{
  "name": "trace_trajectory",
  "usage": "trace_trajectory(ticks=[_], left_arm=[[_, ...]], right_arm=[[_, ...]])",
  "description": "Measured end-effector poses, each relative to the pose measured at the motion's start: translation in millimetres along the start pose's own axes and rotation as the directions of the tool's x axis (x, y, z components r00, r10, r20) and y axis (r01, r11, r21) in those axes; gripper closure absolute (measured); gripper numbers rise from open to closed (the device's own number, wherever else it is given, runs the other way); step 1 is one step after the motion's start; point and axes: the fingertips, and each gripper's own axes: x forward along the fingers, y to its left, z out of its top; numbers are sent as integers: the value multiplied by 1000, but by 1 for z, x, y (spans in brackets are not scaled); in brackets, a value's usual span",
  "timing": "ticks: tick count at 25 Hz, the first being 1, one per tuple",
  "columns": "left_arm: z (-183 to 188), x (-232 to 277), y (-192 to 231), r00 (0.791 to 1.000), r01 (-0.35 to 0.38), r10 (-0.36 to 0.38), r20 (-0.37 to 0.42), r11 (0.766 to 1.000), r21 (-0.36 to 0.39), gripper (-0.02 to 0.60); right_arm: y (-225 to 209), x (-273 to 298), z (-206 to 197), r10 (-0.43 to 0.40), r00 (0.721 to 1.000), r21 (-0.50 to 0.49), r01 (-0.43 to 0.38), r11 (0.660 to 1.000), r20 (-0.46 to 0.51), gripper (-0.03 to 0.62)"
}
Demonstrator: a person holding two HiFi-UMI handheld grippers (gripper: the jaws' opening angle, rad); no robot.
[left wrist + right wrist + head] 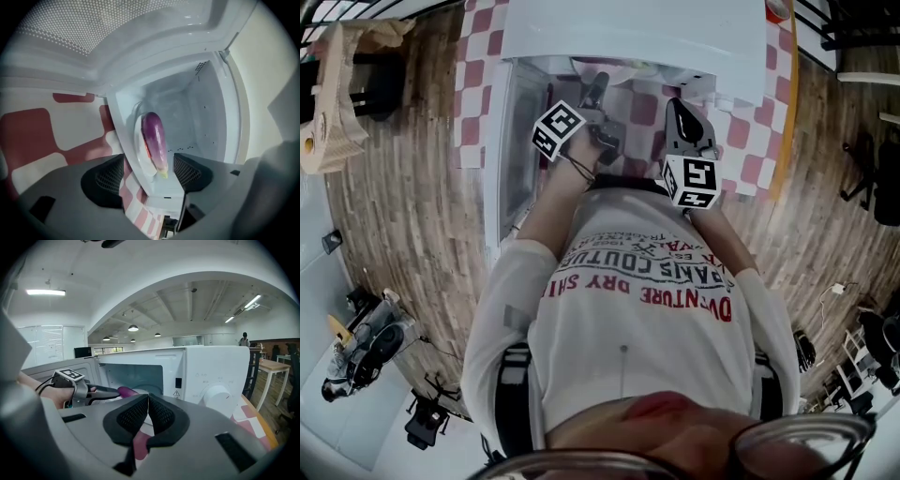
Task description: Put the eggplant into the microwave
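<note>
well, the eggplant (154,140) is inside the microwave (208,117), lying on the white plate (139,157) on the cavity floor, its pale greenish tip toward the opening. my left gripper (150,171) sits at the mouth of the microwave with its jaws wide apart, one pad on either side of that tip. neither pad presses on it, and i see a gap on both sides. my right gripper (148,409) hangs outside the microwave, in front of its control panel, jaws together with nothing between them. the microwave door (512,141) stands open at the left of the cavity, and the microwave sits on a red and white checked cloth (742,131).

i judge the placing itself as done. as for the eggplant, i expect it to be light for its bulk and firm with a little give. its glossy purple skin looks slick, so the pads could slide along it. it narrows toward the tip, so i'd take hold across the thicker middle, jaws square to its length, and squeeze gently enough not to bruise the skin. a grip near the narrow end would likely let it pivot or slip out onto the microwave floor
</note>
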Motion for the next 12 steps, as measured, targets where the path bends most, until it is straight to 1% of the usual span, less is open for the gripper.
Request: trace_trajectory(ticks=[1, 3, 5, 6, 8, 9, 12], left_arm=[[-2, -5, 2, 1000, -16, 16, -3, 1000, 19, 256], [-7, -16, 0, 999, -38, 40, -12, 996, 83, 258], [-11, -29, -8, 998, -55, 59, -18, 984, 171, 259], [-12, -36, -12, 997, -66, 71, -15, 972, 224, 275], [-10, -48, -23, 996, -86, 90, 4, 937, 339, 446], [-9, -53, -30, 996, -82, 83, 15, 918, 388, 509], [-5, -63, -56, 1000, -25, 16, 23, 869, 494, 542]], right_arm=[[0, -1, 1, 0, 1000, -1, 0, 1000, 5, 568], [-1, -4, 4, 3, 1000, -1, -3, 1000, 14, 568], [-1, -7, 7, 9, 1000, -1, -9, 1000, 22, 568], [-1, -8, 9, 12, 1000, 0, -12, 1000, 26, 568], [1, -8, 13, 22, 999, -2, -22, 1000, 38, 568], [3, -8, 17, 27, 999, -4, -27, 1000, 46, 568], [8, -9, 29, 43, 996, -16, -42, 999, 74, 568]])
